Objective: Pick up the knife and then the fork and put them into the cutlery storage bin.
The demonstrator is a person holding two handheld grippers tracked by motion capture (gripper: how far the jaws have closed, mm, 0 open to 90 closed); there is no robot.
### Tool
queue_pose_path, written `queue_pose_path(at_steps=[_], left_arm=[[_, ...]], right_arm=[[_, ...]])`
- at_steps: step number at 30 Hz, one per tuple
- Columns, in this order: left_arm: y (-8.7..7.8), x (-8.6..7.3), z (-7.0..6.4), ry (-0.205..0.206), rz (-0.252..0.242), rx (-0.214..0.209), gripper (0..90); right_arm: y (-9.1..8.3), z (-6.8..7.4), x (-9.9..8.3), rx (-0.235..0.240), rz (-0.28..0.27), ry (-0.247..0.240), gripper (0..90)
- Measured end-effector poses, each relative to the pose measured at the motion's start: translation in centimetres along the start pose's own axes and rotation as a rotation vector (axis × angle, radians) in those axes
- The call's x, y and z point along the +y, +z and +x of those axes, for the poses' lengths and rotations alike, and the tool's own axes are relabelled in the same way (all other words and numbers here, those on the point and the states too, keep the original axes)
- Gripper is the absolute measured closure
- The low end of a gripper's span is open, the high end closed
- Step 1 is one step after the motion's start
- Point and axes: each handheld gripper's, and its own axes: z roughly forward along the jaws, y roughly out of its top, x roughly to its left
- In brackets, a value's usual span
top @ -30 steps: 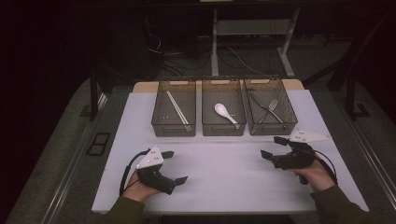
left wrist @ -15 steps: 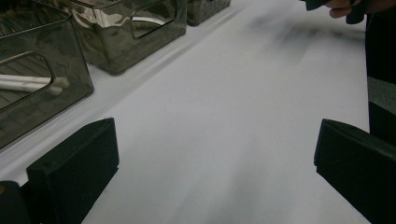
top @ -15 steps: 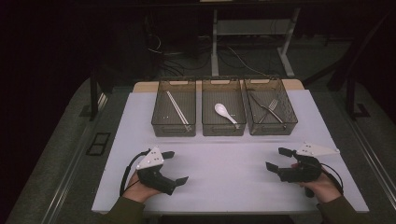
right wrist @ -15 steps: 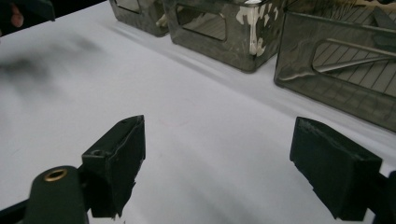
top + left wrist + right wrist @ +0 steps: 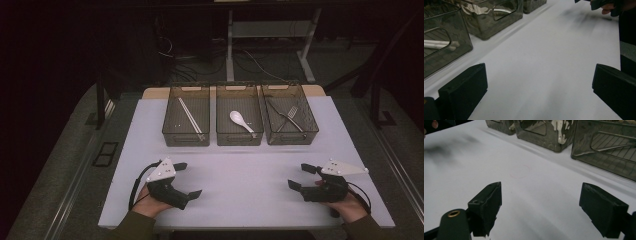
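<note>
The desk [image 5: 250, 170], white-topped, carries three smoky see-through bins in a row along its far edge. The left bin [image 5: 186, 121] holds a pair of pale chopsticks [image 5: 190, 114], the middle bin [image 5: 239, 121] a white spoon [image 5: 241, 121], and the right bin [image 5: 290, 120] a fork [image 5: 291, 112] with what looks like a second dark utensil crossing it, though the high view is too dim to be sure.

Near the front edge, toward the left corner, the left gripper [image 5: 187, 179] rests low over the desk in the person's hand. Its jaws stand wide apart with bare white surface between them, gripping nothing and touching nothing. The left bin lies well beyond it, toward the far edge.

Toward the front right corner the right gripper [image 5: 299, 176] sits likewise, jaws spread wide, nothing held. In the right gripper view its black jaws frame empty desk, with the bins ahead and well apart from them.
</note>
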Motion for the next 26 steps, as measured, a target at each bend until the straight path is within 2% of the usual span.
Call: queue_pose_path(at_steps=[7,26], left_arm=[[0.01,-0.02,0.03,0.002,0.003,0.000,0.0],[0.03,-0.01,0.00,0.001,0.002,0.001,0.0]], right_arm=[[0.00,0.09,-0.31,0.006,0.020,0.005,18.2],[-0.09,0.18,-0.20,0.005,0.010,0.005,18.2]])
